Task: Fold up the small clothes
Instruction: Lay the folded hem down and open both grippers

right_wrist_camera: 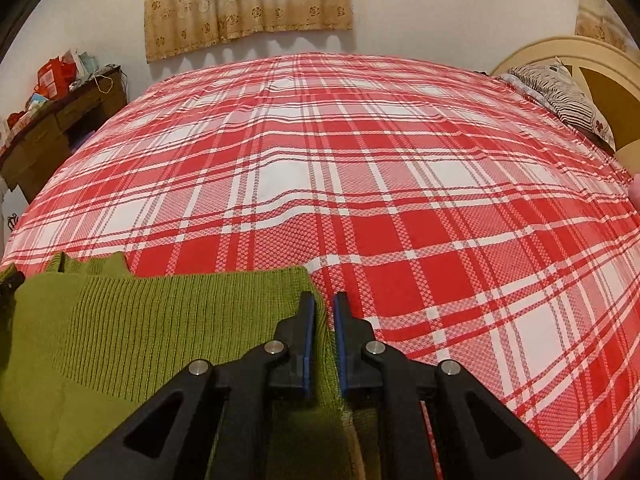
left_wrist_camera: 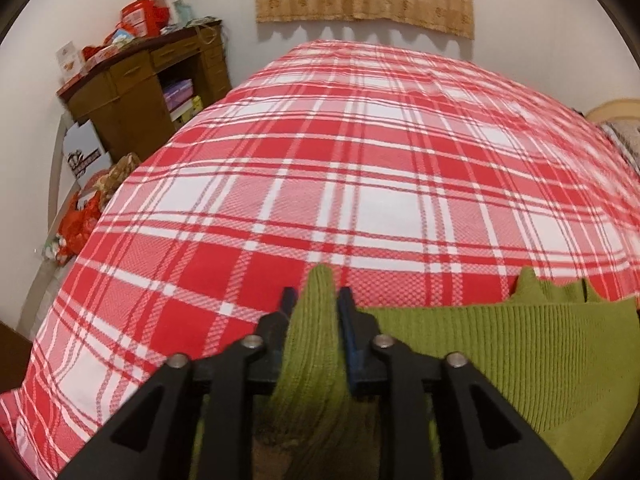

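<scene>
The green sweater (left_wrist_camera: 500,344) is stretched between the slackened left gripper (left_wrist_camera: 316,300) (fabric still inside) and the pinching right gripper (right_wrist_camera: 322,304).

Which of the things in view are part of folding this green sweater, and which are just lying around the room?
Part of the job:
green sweater
left gripper
right gripper
plaid bedspread, the work surface

Lying about:
wooden desk
red boxes
curtain
patterned pillow
headboard

A wide bed (right_wrist_camera: 320,152) carries everything, spread with a red-and-white plaid cover — a green ribbed knit garment (right_wrist_camera: 132,320) lies at its near edge, and a patterned pillow (right_wrist_camera: 560,92) rests by the headboard.
</scene>
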`<action>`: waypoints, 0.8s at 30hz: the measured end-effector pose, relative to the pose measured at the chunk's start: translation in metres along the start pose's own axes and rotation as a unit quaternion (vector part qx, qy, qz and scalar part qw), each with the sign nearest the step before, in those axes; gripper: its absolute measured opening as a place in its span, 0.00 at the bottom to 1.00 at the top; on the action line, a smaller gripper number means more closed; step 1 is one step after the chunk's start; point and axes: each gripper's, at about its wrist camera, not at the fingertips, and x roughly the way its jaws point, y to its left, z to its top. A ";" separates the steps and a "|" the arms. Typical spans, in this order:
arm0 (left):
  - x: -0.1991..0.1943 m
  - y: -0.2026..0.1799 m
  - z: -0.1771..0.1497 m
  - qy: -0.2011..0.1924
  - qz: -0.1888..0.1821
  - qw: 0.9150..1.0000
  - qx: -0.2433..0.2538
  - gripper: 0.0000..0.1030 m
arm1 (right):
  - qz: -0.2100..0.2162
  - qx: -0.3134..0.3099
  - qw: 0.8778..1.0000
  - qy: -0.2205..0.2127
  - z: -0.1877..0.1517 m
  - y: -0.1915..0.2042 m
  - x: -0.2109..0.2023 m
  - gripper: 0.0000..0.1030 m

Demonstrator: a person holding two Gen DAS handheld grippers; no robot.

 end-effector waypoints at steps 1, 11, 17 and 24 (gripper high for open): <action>-0.002 0.003 0.000 -0.002 -0.002 1.000 -0.006 0.33 | 0.000 0.002 1.000 0.000 0.000 -0.001 0.000 0.08; -0.081 0.029 -0.021 -0.038 -0.013 0.999 0.013 0.32 | 0.015 0.029 0.999 -0.001 0.001 -0.010 0.002 0.09; -0.067 0.022 -0.065 -0.011 0.006 1.000 0.024 0.32 | -0.006 0.012 1.000 -0.016 0.000 -0.003 -0.006 0.11; -0.057 0.020 -0.074 -0.046 0.050 0.997 0.038 0.45 | 0.021 0.081 0.992 -0.089 -0.010 -0.031 -0.053 0.16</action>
